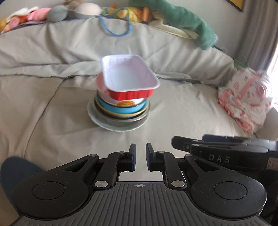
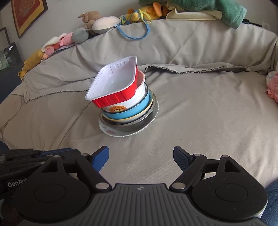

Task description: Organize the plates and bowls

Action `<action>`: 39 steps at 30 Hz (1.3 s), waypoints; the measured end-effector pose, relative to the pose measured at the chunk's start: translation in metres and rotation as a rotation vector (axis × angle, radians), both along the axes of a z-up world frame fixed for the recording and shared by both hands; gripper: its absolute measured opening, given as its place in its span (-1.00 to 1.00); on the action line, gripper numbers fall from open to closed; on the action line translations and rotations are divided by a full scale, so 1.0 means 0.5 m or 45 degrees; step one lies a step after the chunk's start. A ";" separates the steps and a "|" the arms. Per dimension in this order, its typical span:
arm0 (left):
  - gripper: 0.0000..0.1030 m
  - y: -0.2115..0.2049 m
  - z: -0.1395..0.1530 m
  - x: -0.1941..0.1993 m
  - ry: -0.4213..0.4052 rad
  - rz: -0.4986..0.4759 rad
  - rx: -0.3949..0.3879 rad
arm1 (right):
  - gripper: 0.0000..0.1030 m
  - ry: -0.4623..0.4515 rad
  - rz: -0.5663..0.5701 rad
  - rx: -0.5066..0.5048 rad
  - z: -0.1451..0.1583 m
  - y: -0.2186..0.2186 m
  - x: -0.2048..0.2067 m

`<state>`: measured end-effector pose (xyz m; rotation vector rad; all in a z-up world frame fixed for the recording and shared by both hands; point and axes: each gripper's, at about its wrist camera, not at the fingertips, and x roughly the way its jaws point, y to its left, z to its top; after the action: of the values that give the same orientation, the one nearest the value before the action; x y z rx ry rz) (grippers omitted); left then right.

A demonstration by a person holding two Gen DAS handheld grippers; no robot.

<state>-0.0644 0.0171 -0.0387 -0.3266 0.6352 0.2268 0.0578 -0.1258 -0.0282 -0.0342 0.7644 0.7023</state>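
Observation:
A stack of dishes stands on a grey sofa cover. A red foil tray (image 1: 129,77) with a white inside lies tilted on top; it also shows in the right wrist view (image 2: 114,83). Under it are a white bowl (image 2: 139,97), a blue bowl (image 1: 121,109) and a dark metal bowl (image 2: 146,121), all on a white floral plate (image 2: 111,131). My left gripper (image 1: 139,156) is nearly closed with a narrow gap and holds nothing, short of the stack. My right gripper (image 2: 140,157) is open and empty, also short of the stack.
Stuffed toys (image 2: 97,22) and a green towel (image 2: 224,10) line the sofa back (image 2: 191,40). Pink patterned cloth (image 1: 246,102) lies at the right. A blue cord (image 1: 118,29) hangs over the back. The right gripper's body (image 1: 225,153) lies close beside my left gripper.

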 end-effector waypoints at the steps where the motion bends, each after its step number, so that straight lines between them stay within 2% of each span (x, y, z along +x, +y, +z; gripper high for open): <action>1: -0.69 0.000 0.003 -0.001 -0.004 0.009 -0.001 | 0.59 0.000 -0.008 -0.004 0.001 -0.002 -0.003; 6: -0.69 -0.015 0.005 0.004 0.021 0.023 0.056 | 0.59 0.016 -0.020 -0.006 -0.004 -0.010 -0.006; 17: -0.69 -0.022 0.000 0.007 0.070 0.019 0.082 | 0.59 -0.003 -0.005 -0.020 -0.002 -0.008 -0.018; 39: -0.69 -0.023 0.000 0.006 0.061 0.013 0.086 | 0.59 -0.013 0.001 -0.021 0.002 -0.003 -0.025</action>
<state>-0.0616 0.0056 -0.0388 -0.2599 0.6717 0.2659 0.0451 -0.1271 -0.0270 -0.0531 0.7601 0.6958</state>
